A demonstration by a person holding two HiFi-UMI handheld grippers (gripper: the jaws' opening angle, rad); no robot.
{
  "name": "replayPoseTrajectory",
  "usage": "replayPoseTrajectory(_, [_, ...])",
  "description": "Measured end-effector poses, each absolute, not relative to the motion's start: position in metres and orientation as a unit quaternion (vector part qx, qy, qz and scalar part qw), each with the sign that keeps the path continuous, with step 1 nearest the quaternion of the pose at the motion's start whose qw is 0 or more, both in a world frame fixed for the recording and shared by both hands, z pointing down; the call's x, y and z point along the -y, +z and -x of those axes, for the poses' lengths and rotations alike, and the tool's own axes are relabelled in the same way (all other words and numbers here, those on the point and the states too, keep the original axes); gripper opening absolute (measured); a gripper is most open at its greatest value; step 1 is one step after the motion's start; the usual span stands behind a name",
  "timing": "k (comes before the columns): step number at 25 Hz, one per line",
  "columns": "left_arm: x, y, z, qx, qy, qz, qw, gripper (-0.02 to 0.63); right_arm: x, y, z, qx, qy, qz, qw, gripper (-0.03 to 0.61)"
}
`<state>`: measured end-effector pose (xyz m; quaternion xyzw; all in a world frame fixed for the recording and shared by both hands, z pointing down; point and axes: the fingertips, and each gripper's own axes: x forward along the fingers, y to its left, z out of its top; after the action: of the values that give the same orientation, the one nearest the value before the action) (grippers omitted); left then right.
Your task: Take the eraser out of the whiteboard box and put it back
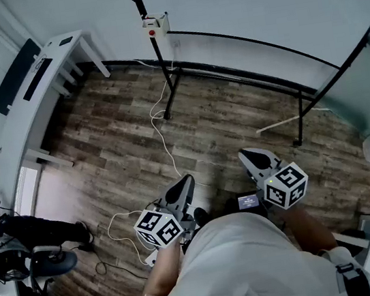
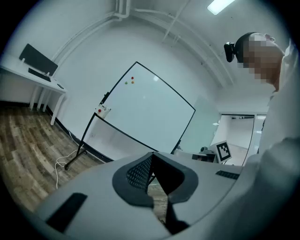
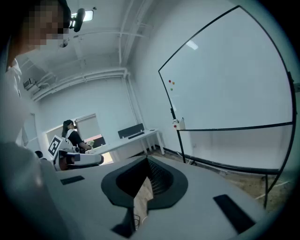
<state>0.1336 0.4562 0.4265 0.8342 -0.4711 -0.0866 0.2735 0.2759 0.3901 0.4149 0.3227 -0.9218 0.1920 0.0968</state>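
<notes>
Head view: a person stands on a wood-plank floor (image 1: 101,142), facing a whiteboard (image 1: 254,9) on a black stand. The left hand-held gripper (image 1: 184,180) and right hand-held gripper (image 1: 245,154) are held at waist level. Both are well apart from the board and point toward it. A white cable (image 1: 160,130) trails over the floor from the stand's foot. A white tabletop (image 1: 31,108) by the left wall carries a keyboard (image 1: 38,77) and a dark monitor (image 1: 15,78).

The whiteboard box (image 1: 155,25) is small and white with a red spot. It is fixed to the stand's left upright, at the board's lower corner. The eraser is too small to make out in any view, and neither gripper has it.

Left gripper view: jaws together at the tips, nothing between them. It shows small coloured magnets (image 2: 132,82) near the board's upper left corner, which the head view cuts off.

Right gripper view: jaws likewise closed and empty. The magnets show here too. This view also takes in a second person (image 3: 70,131), seated at the room's far side, past the left hand-held gripper.
</notes>
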Motion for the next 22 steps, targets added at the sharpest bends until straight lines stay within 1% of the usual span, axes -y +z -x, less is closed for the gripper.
replayPoseTrajectory(22, [-0.425, 0.427, -0.172, 0.492, -0.087, -0.822, 0.275, 0.005, -0.363, 0.416, -0.306, 0.935, 0.175, -0.293, 0.099, 0.029])
